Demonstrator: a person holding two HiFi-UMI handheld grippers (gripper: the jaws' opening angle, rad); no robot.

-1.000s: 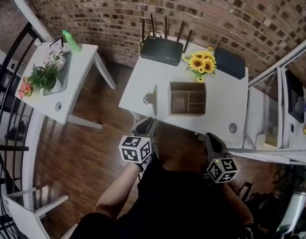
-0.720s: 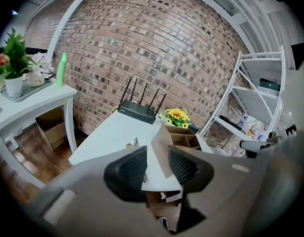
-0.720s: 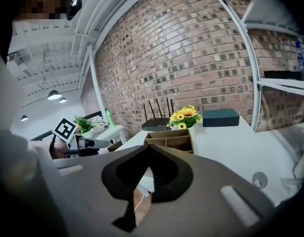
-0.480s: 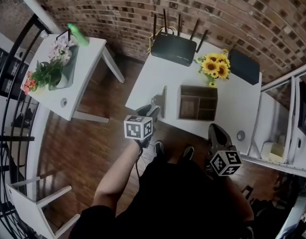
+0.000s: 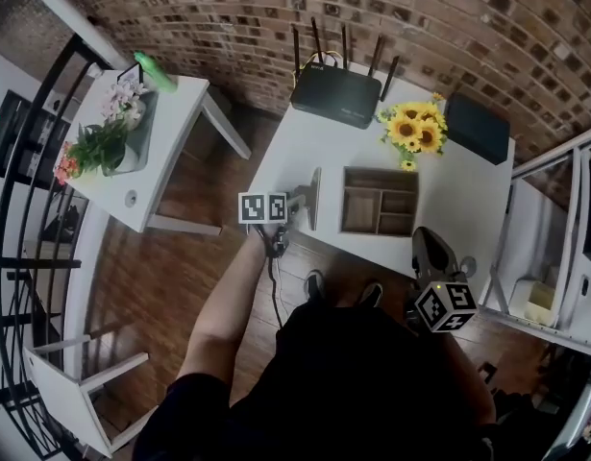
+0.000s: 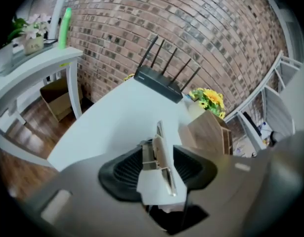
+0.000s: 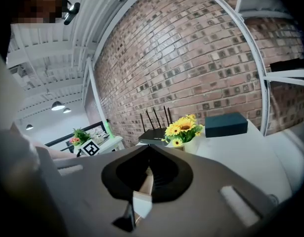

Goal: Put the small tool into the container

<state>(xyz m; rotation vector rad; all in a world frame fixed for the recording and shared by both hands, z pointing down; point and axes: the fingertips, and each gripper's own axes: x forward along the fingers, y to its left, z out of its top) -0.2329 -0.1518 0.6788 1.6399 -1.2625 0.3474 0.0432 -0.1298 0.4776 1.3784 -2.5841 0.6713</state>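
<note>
A small grey metal tool (image 5: 312, 198) stands on edge on the white table (image 5: 276, 166), just left of the wooden compartment container (image 5: 380, 201). My left gripper (image 5: 297, 203) is at the table's front edge, jaws opening. The tool (image 6: 158, 132) sits between its ribbed pads, with a gap on each side. The container (image 6: 211, 132) rises just right of the tool in the left gripper view. My right gripper (image 5: 431, 254) hangs lower at the table's front right, jaws together and empty. In the right gripper view (image 7: 149, 149) it points toward the table.
At the table's back stand a black router (image 5: 336, 94), sunflowers (image 5: 415, 131) and a dark box (image 5: 479, 129). A side table (image 5: 170, 152) with flowers and a green bottle is to the left. White shelving (image 5: 554, 248) is at right, a chair (image 5: 74, 382) at lower left.
My left gripper has moved forward from beside my body to the table edge, and its jaws now stand around the tool. The right gripper has stayed low at the right.
</note>
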